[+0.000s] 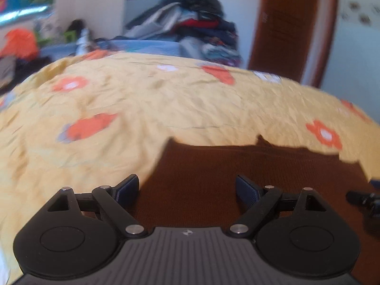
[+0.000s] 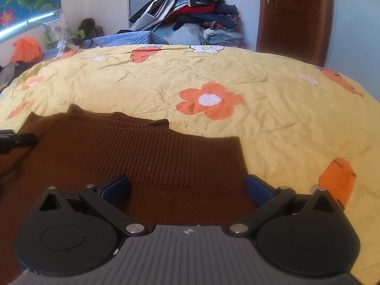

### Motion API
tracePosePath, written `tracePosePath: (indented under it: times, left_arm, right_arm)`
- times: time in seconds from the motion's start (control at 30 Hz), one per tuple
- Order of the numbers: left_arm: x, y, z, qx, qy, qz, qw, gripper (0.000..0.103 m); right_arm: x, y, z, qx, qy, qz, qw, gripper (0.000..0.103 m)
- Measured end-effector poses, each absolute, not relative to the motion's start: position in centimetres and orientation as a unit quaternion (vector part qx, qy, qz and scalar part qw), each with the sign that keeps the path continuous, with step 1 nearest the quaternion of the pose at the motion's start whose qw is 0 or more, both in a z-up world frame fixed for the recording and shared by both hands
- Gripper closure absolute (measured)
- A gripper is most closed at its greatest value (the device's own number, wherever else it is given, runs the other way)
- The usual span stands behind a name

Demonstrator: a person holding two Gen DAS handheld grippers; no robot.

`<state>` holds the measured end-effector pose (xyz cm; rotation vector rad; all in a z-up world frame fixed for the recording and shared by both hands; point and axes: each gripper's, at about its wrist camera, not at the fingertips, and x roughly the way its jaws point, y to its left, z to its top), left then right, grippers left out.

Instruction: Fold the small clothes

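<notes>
Brown knit sweater [image 2: 147, 152] lies flat on our yellow flowered bedspread [image 2: 273, 123], each hand-held gripper, left [image 1: 187, 188] and right [image 2: 187, 186], spread wide above it.

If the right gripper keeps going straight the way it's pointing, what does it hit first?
Most likely the brown ribbed knit garment lying on the yellow flowered bedspread; the right gripper has open jaws angled down over it, though depth is unclear.

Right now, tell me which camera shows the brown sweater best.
The right wrist view: the brown sweater is sharp there, with its ribbed band, far edge and right side laid out on the yellow bedspread. The left wrist view is motion-blurred and shows only a plain dark patch of it ahead of the left claw.
</notes>
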<state>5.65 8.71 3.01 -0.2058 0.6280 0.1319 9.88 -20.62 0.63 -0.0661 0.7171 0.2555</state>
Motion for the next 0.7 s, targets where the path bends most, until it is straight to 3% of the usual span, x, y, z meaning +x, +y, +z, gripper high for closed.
tracePosePath:
  times: [0.13, 0.23, 0.4, 0.67, 0.7]
  left_arm:
    - [-2.5, 14.5, 3.9, -0.281, 0.277, 0.106, 0.913, 0.014]
    - [-7.7, 16.4, 2.8, -0.377, 0.295, 0.11, 0.871, 0.014]
    - [-11.8, 15.1, 1.4, -0.434, 0.29, 0.099, 0.847, 0.014]
    - [-9.6, 12.2, 1.1, -0.465, 0.296, 0.095, 0.829, 0.015]
    - [-9.3, 12.3, 1.1, -0.469, 0.295, 0.104, 0.826, 0.023]
  right_arm:
    - [9.6, -21.0, 0.6, -0.023, 0.345, 0.124, 0.93, 0.0]
    - [9.6, -21.0, 0.6, -0.022, 0.345, 0.124, 0.93, 0.0]
    - [9.4, -21.3, 0.7, -0.011, 0.343, 0.128, 0.931, 0.0]
    - [9.2, -22.1, 0.9, 0.017, 0.336, 0.137, 0.932, 0.0]
    - [9.2, -22.2, 0.9, 0.022, 0.334, 0.138, 0.932, 0.0]
